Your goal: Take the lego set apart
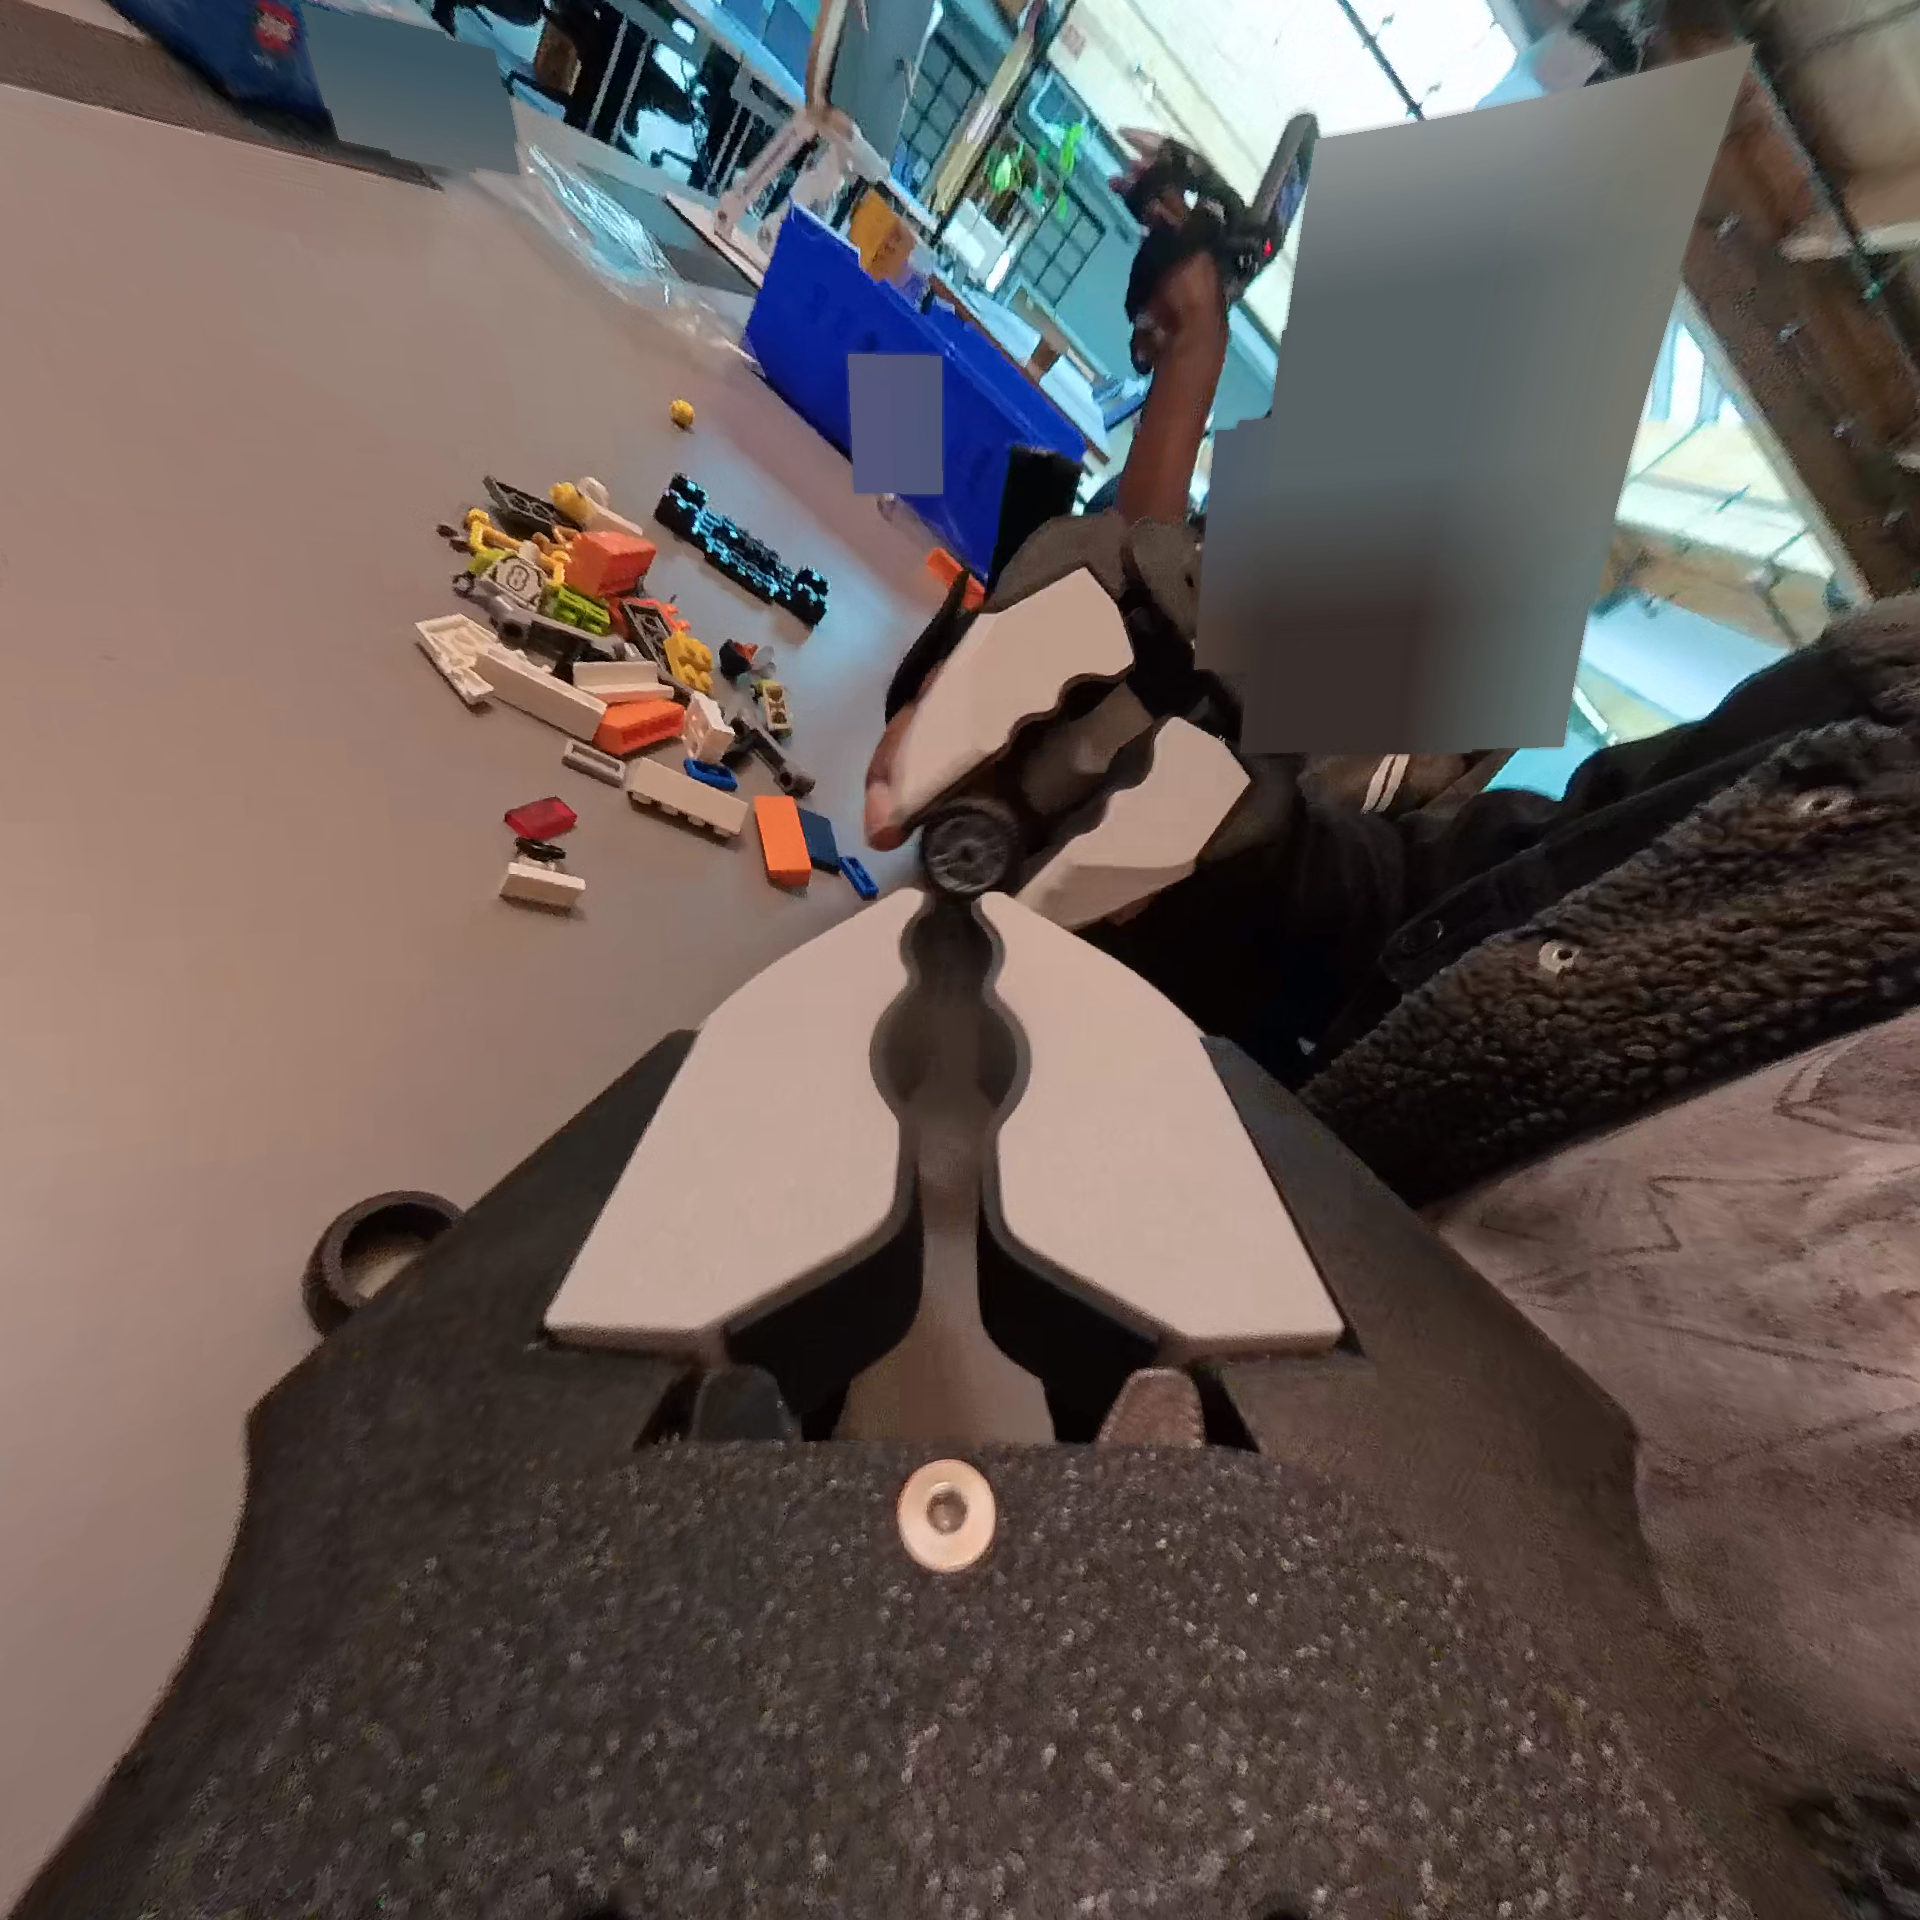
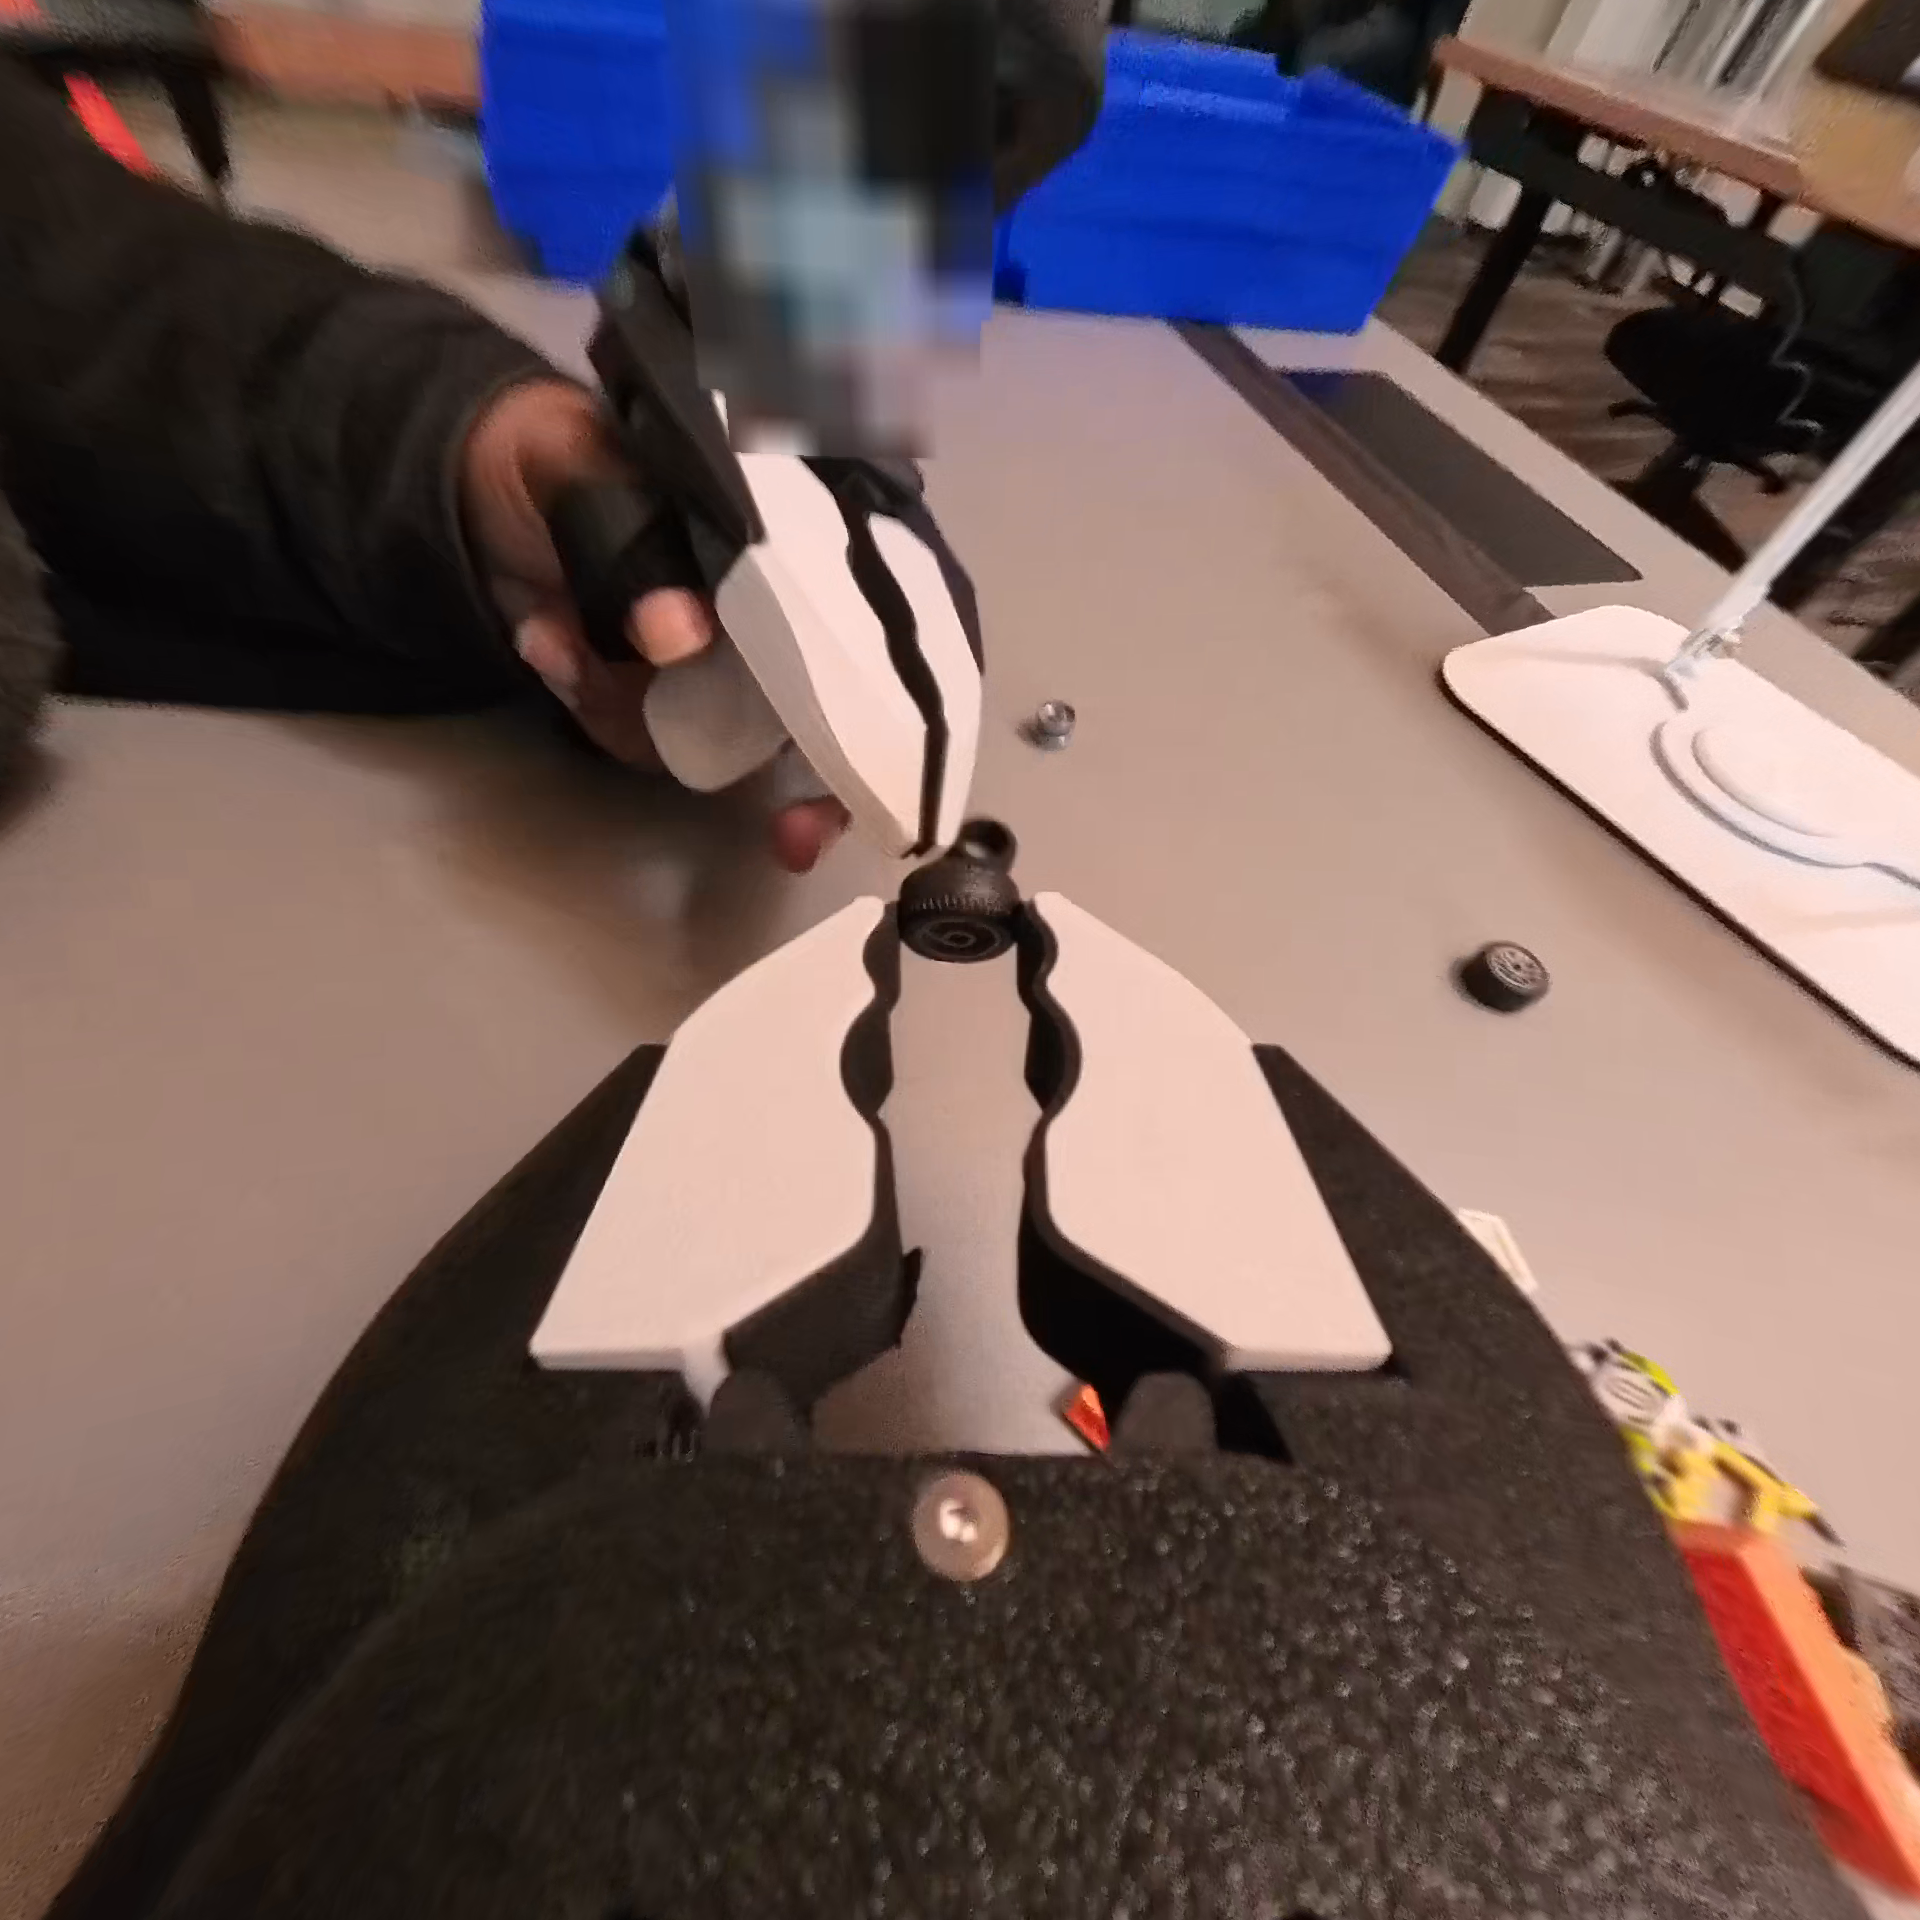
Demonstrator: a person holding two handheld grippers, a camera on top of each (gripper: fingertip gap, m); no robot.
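Note:
My right gripper (image 2: 956,914) is shut on a small black wheel (image 2: 954,923) and holds it above the grey table (image 2: 1195,582). A small black ring-shaped piece (image 2: 989,837) sticks up from the wheel's far side. My left gripper (image 2: 916,844) comes in from above left with its fingertips almost together, right beside that ring piece. In the left wrist view, my left gripper (image 1: 948,906) has its tips just under the wheel (image 1: 966,847), which sits in the right gripper (image 1: 971,868). Whether the left pads pinch anything is hidden.
A pile of loose white, orange, yellow and blue bricks (image 1: 603,665) and a long black piece (image 1: 743,551) lie on the table. A blue bin (image 1: 987,416) stands behind. A second wheel (image 2: 1504,975), a small silver part (image 2: 1049,720) and a white lamp base (image 2: 1704,790) lie on the table.

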